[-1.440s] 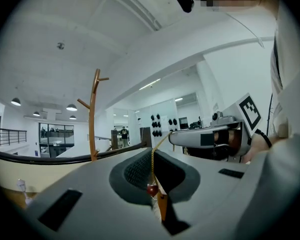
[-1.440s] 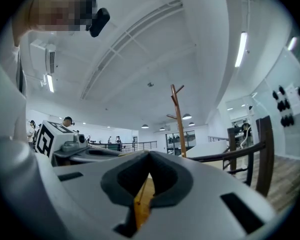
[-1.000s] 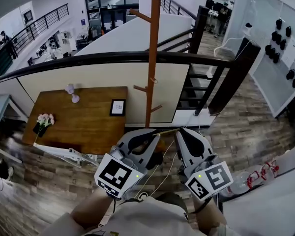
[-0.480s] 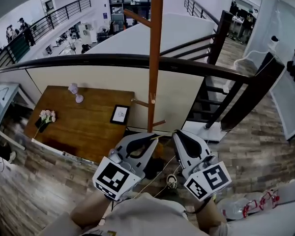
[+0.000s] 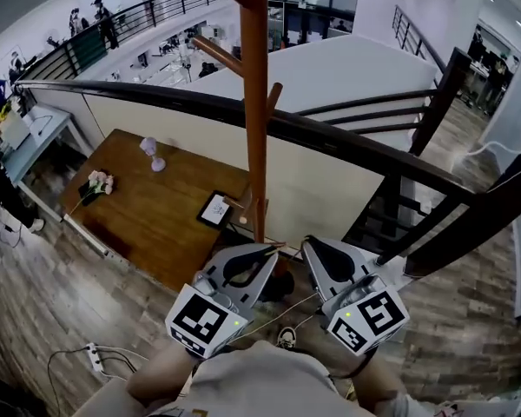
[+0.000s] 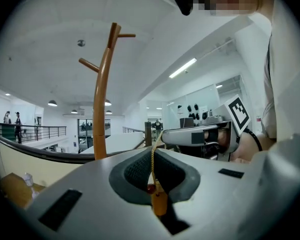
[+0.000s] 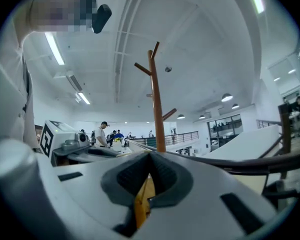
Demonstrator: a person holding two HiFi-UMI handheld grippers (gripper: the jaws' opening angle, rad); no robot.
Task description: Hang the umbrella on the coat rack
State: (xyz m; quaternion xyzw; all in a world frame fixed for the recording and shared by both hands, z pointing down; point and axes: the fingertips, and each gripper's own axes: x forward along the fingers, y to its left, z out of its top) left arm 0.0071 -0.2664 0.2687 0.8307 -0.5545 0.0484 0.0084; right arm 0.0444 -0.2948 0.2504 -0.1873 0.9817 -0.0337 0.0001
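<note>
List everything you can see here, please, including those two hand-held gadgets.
Coat rack: one, brown wood, upright just ahead of the grippers.
Table: one, brown wood, left of the rack against the low wall.
Picture frame: one, black with a white middle, on the table's corner nearest the rack.
Flowers: one bunch, pink, on the table's left edge.
Small ornament: one, lilac, on the table's far side.
Handrail: one, black, along the top of the cream wall.
Power strip: one, white, on the floor at lower left.
Cord: one, golden, pinched by both grippers.
Left gripper: one, grey, fingers shut on the cord.
Right gripper: one, grey, fingers shut on the cord.
</note>
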